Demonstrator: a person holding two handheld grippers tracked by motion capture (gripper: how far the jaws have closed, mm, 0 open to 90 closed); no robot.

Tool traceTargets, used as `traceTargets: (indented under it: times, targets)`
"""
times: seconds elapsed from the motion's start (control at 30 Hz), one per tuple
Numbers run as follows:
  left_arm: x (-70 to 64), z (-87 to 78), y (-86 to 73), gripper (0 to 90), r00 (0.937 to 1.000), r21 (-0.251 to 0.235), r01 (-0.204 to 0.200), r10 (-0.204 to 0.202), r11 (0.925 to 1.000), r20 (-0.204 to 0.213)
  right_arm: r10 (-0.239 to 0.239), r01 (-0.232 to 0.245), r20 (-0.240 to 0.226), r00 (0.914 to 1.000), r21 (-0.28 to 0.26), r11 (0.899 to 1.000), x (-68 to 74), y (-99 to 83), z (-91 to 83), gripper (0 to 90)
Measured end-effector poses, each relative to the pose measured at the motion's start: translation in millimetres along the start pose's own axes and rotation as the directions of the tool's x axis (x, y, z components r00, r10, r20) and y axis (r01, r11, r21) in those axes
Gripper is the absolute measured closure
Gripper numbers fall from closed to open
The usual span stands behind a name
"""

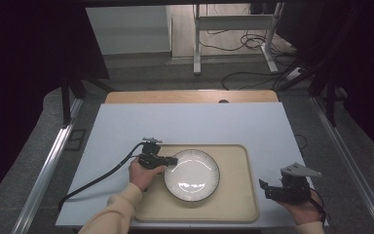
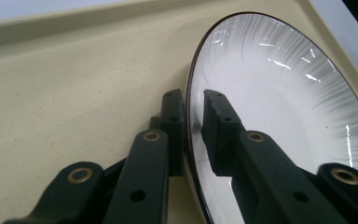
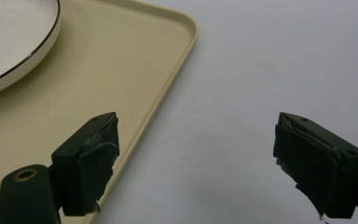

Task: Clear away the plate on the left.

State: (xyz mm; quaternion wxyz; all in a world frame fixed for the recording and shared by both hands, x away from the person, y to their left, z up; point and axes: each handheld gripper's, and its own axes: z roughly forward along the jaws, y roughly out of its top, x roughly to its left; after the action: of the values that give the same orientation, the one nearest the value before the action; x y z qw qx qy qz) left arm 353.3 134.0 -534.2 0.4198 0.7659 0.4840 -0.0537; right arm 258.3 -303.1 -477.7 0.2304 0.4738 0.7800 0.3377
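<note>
**Left gripper clamped on plate rim; right gripper spread beside tray**

Left gripper: held in the person's left hand, cream sleeve entering from the bottom edge of the high view. Black cable trails off toward the near-left corner of the table. Jaws point rightward and are closed on the left rim of the plate; in the left gripper view one jaw lies under the rim, against the outside, and the other presses on the inner face.

Plate: round, white, thin dark edge line, fine radial ribbing on the inner wall. Sits on the tray, left of the tray's centre. Whether its gripped side is lifted off the tray cannot be told from these views.

Tray: cream-coloured, rectangular, rounded corners, raised lip. Lies on the near half of the pale blue table surface, long side parallel to the near edge.

Right gripper: held in the person's right hand, just beyond the tray's right edge, near the near-right corner of the table, grey three-cornered plate on top. Jaws stand wide apart and grasp nothing; in the right gripper view one jaw hangs over the tray's lip, the other over bare table.
</note>
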Motion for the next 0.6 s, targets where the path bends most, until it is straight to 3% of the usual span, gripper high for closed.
traceTargets:
  times: [0.23, 0.6]
  targets:
    - [-2.5, -6.3, 2.7, 65.5, 0.9999, -0.047, -0.013, 0.013, 0.9988, 0.007, 0.0, 0.0, 0.0, 1.0, -0.001, 1.0, 0.2, 0.1, 0.1, 14.9]
    - [-6.3, -19.4, 6.8, 28.8, 0.9994, -0.105, -0.036, 0.036, 0.9938, -0.006, -0.006, 0.006, -0.003, 1.0, -0.002, 1.0, 0.5, -0.3, 0.0, 14.9]
